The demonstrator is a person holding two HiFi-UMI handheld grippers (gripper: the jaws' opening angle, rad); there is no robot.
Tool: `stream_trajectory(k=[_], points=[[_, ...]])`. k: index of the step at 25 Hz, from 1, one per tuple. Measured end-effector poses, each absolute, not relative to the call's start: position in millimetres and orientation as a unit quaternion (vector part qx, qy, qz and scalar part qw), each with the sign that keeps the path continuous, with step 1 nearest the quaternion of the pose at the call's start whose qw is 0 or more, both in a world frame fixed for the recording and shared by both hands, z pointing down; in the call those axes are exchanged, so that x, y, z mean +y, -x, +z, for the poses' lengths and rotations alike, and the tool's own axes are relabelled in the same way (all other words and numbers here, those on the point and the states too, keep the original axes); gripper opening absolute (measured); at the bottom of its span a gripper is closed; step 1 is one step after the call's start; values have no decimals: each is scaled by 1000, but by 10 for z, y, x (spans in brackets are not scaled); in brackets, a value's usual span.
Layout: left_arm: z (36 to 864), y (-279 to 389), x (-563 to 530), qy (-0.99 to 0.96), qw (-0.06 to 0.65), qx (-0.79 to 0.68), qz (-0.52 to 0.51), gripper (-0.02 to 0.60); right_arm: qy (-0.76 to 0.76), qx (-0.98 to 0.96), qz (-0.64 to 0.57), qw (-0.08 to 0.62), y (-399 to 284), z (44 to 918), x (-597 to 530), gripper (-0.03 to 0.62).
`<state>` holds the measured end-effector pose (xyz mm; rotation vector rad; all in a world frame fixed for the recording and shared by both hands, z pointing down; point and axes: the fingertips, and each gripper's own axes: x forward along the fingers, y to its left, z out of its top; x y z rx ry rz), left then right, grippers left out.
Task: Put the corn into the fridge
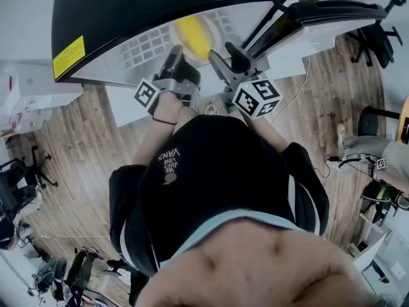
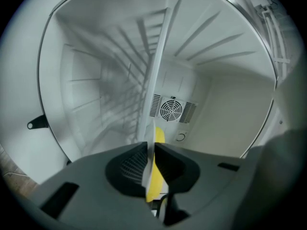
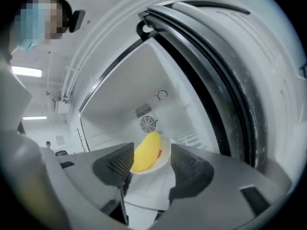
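Observation:
The yellow corn (image 1: pixel 192 36) lies on a white plate (image 3: pixel 166 160) just inside the open fridge (image 1: pixel 128 5). My left gripper (image 1: pixel 176 55) is shut on the plate's rim. In the left gripper view the plate (image 2: pixel 156 80) runs edge-on between the closed jaws of the left gripper (image 2: pixel 150 150), with the corn (image 2: pixel 154 178) showing behind it. My right gripper (image 1: pixel 221 56) stands open beside it. In the right gripper view the corn (image 3: pixel 146 152) sits just past the spread jaws of the right gripper (image 3: pixel 151 159), and nothing is pressed between them.
The fridge door with its black seal (image 3: pixel 211 80) stands open on the right. A round fan vent (image 2: pixel 171 109) sits on the fridge's back wall. Around me are wooden floor, office chairs (image 1: pixel 377 40) and a seated person (image 1: pixel 370 152) at the right.

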<state>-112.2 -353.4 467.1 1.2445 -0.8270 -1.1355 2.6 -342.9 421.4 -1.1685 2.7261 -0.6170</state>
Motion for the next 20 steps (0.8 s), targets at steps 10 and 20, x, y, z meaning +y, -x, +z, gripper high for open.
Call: stream_trajectory(k=[10, 20], points=[[4667, 1098, -3548, -541, 595, -340, -487, 38, 394, 911, -123, -15, 83, 4328, -3256, 255], [4689, 1082, -3564, -547, 596, -334, -484, 38, 406, 908, -78, -71, 150, 4473, -3250, 253]])
